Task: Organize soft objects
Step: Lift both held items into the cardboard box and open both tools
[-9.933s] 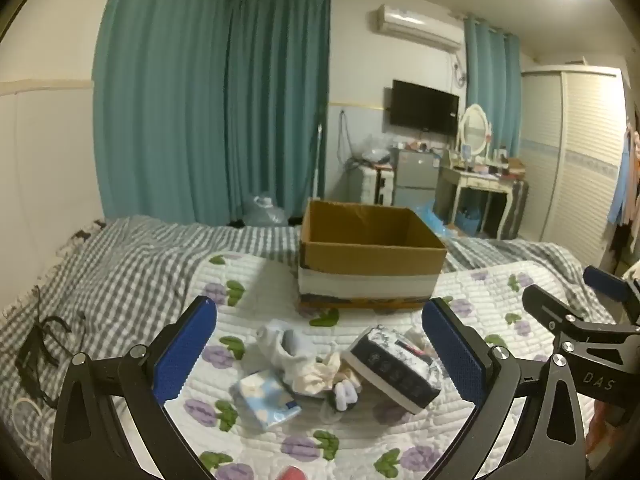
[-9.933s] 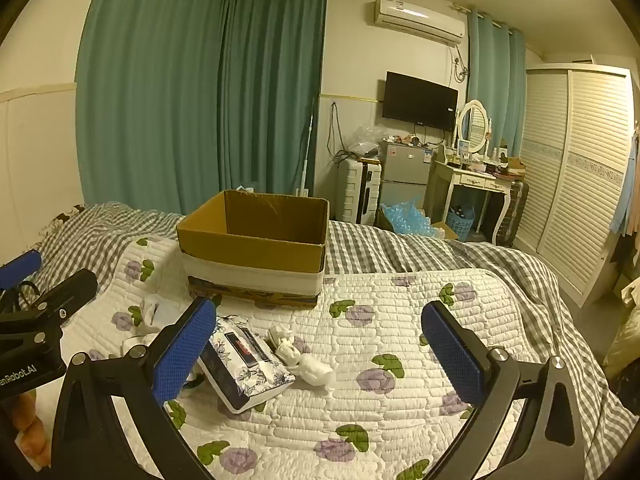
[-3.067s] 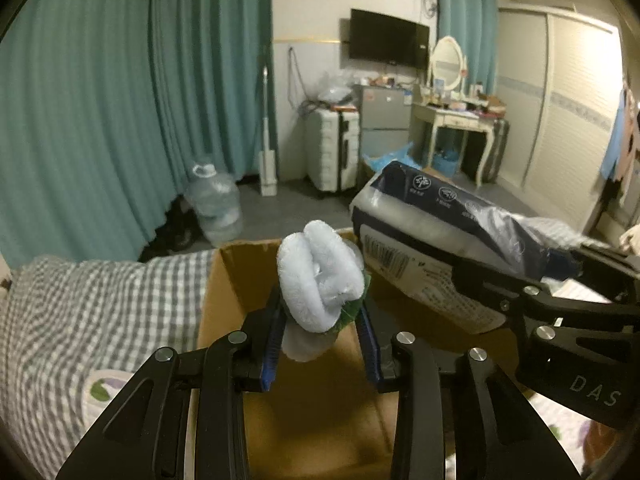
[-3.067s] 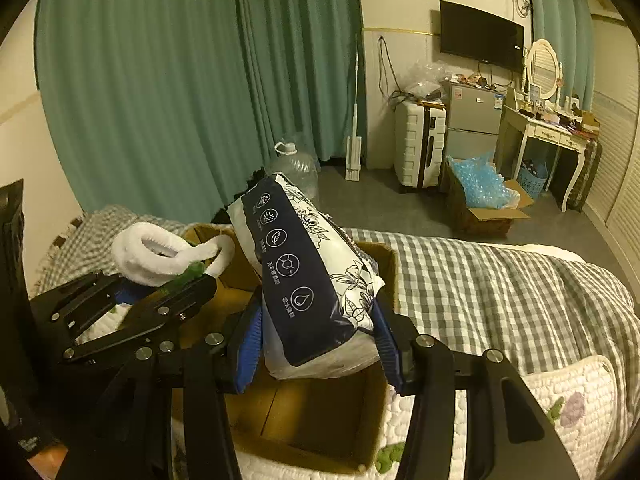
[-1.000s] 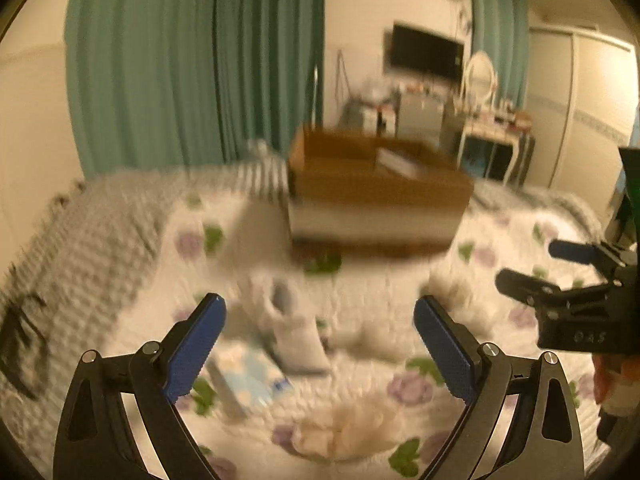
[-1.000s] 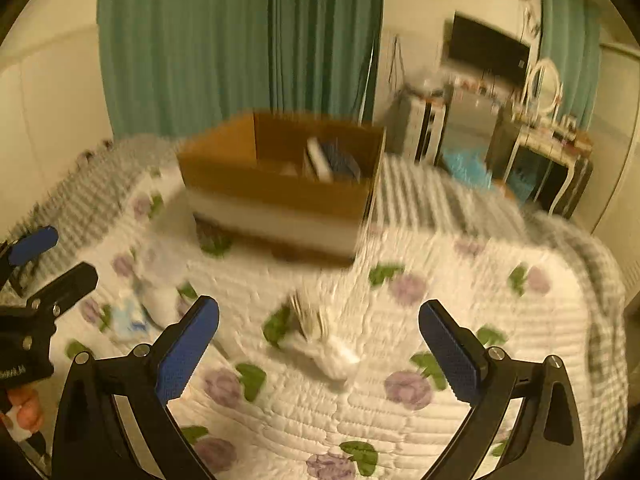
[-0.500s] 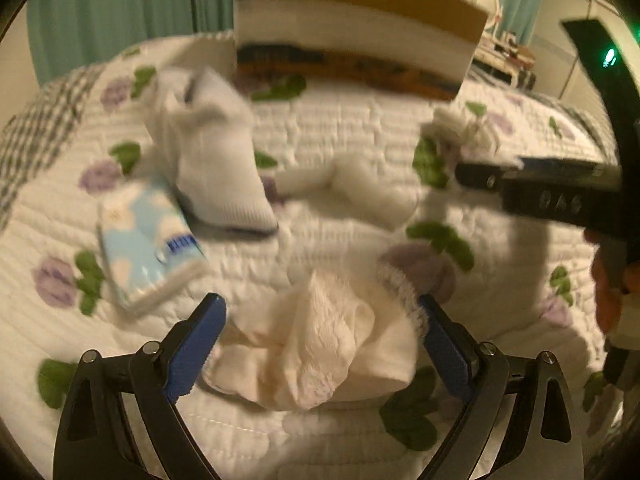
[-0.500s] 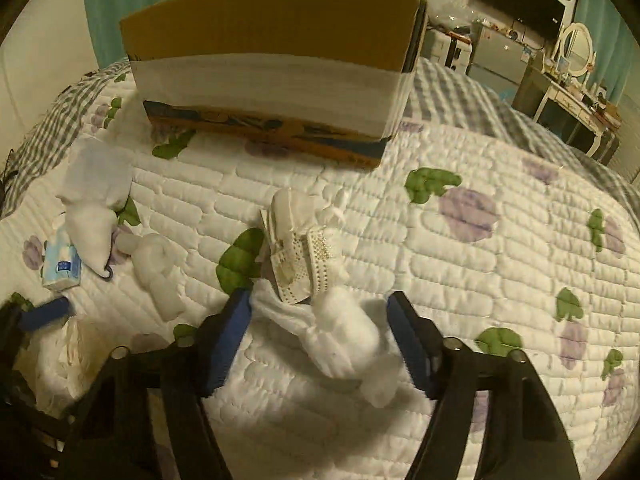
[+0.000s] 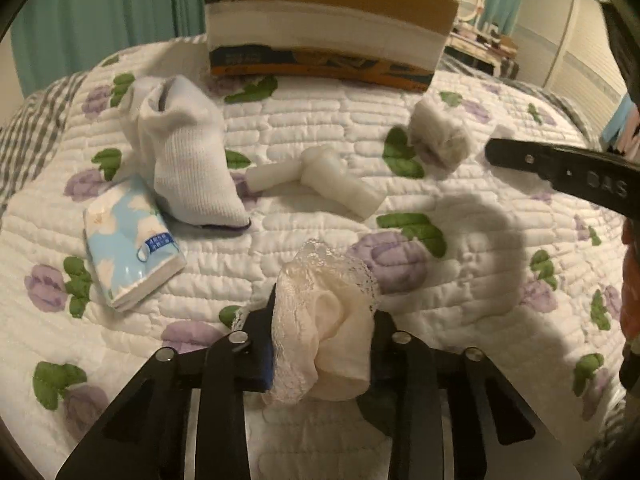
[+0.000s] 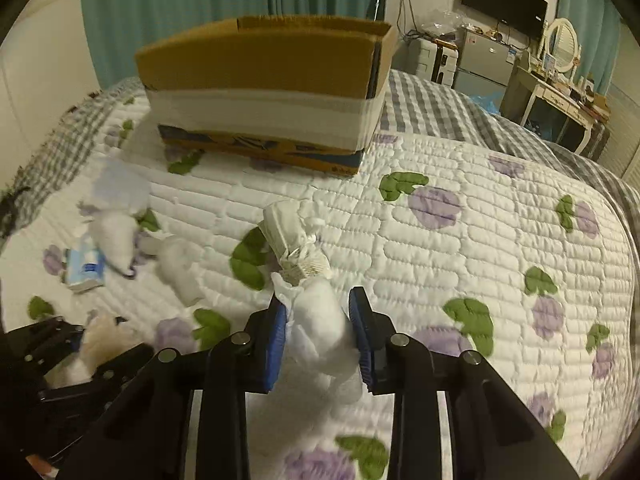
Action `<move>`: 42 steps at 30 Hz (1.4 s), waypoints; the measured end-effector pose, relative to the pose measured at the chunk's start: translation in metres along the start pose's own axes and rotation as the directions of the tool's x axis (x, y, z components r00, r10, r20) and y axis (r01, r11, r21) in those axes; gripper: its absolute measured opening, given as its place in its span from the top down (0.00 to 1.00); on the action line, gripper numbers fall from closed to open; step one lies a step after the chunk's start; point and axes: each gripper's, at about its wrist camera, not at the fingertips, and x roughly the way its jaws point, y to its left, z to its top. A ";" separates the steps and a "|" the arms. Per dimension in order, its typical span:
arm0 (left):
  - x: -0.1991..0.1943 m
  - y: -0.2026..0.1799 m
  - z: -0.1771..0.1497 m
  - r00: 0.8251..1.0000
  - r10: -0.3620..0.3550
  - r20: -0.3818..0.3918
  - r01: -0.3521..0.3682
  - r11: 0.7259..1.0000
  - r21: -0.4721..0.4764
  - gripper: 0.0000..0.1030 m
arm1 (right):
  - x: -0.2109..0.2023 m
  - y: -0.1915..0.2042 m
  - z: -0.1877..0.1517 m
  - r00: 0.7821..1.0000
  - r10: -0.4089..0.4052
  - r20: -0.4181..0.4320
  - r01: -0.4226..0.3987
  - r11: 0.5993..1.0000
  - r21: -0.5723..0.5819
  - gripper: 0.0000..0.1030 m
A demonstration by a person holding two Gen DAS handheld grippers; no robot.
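Left gripper [image 9: 322, 332] low over the quilted bed [image 9: 460, 184], fingers clamped on a cream lace sock [image 9: 324, 320], right gripper [image 10: 318, 334] level alongside, fingers pinching a white sock bundle [image 10: 316, 320], cardboard box [image 10: 264, 84] beyond.

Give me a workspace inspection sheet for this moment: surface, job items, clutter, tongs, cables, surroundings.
Surface: quilted floral bedspread.
Job's things: cardboard box at the far end; white sock, rolled white sock, blue tissue pack lying loose.
Clutter: nothing seen.
Grippers: left tongs shut on cream lace sock; right tongs shut on white sock bundle.
Cables: wires on far wall.
Surroundings: teal curtains, TV, dressing table.
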 end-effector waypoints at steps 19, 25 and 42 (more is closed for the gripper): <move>-0.096 0.005 0.057 0.978 -0.104 0.178 0.111 0.994 -0.025 0.72 | -0.113 0.017 0.015 0.988 0.034 0.153 -0.037 0.999 0.017 0.72; -0.131 -0.003 0.099 0.952 -0.134 0.276 0.130 0.991 0.030 0.73 | -0.149 0.021 0.060 0.971 0.027 0.239 -0.022 0.999 -0.024 0.72; -0.072 0.021 0.265 0.941 -0.152 0.303 0.137 0.988 0.069 0.72 | -0.086 0.009 0.211 0.958 0.044 0.284 -0.037 0.999 -0.032 0.71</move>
